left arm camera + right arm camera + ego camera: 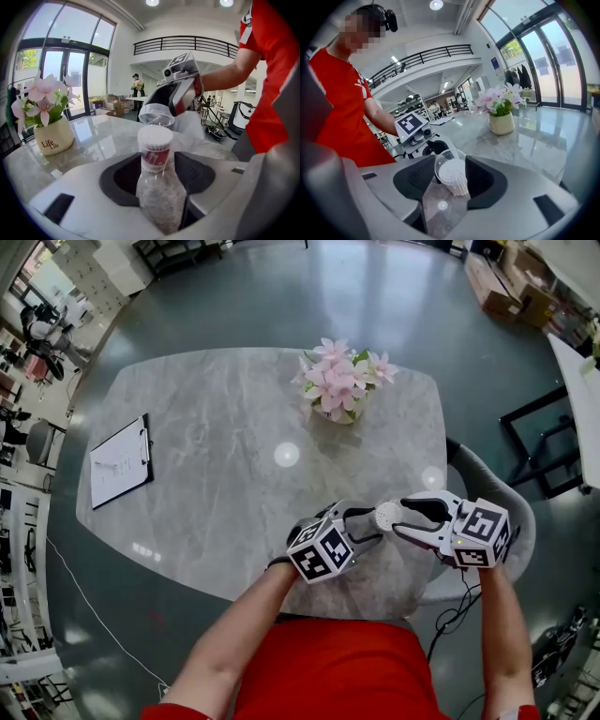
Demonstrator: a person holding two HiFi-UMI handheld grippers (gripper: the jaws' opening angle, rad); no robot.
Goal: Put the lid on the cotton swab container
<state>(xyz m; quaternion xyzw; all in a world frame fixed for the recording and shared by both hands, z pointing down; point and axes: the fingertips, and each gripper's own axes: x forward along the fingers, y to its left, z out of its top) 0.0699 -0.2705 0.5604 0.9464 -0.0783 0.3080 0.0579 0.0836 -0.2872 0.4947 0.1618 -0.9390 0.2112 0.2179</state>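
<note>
Pinching the container (154, 151) in the left gripper (157, 165), the person held the lid (156, 115) clamped in the right gripper (451, 171) just off its swab-filled mouth; squaring the rims before pressing down looked the surest way.

Upright cotton swab container (155, 150) gripped in left tongs (157, 160), right tongs (164, 107) holding clear lid (156, 116) close over it
</note>
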